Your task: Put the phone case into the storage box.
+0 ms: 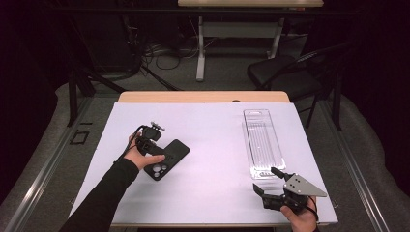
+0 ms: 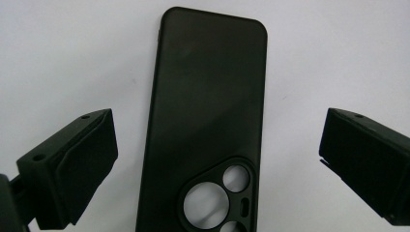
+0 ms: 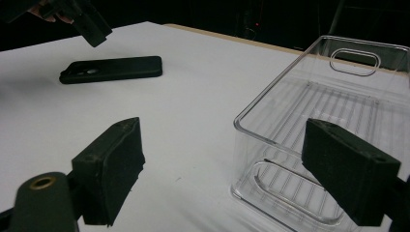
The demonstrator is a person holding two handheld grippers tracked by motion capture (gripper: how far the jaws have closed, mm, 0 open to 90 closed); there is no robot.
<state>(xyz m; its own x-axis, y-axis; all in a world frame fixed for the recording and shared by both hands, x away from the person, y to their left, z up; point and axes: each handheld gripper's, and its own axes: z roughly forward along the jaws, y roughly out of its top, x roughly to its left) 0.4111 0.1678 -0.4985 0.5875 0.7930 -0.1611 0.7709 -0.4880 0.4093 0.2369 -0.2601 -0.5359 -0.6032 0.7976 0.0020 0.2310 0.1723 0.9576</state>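
Note:
A black phone case (image 1: 170,158) lies flat on the white table cover, back up, with round camera cut-outs at its near end. In the left gripper view the phone case (image 2: 208,121) lies between and beyond the two wide-apart jaws, which touch nothing. My left gripper (image 1: 155,145) hovers open just above the case's left side. My right gripper (image 1: 268,181) rests open near the table's front right edge, aimed at the near end of a clear plastic bin (image 1: 262,141). The right gripper view has the bin (image 3: 309,125) empty, with the phone case (image 3: 112,69) far off to the left.
The white table cover (image 1: 212,159) has open room between the case and the bin. The wooden table edge (image 1: 203,96) runs along the back. A black chair (image 1: 285,72) and a desk frame (image 1: 200,43) stand on the floor beyond.

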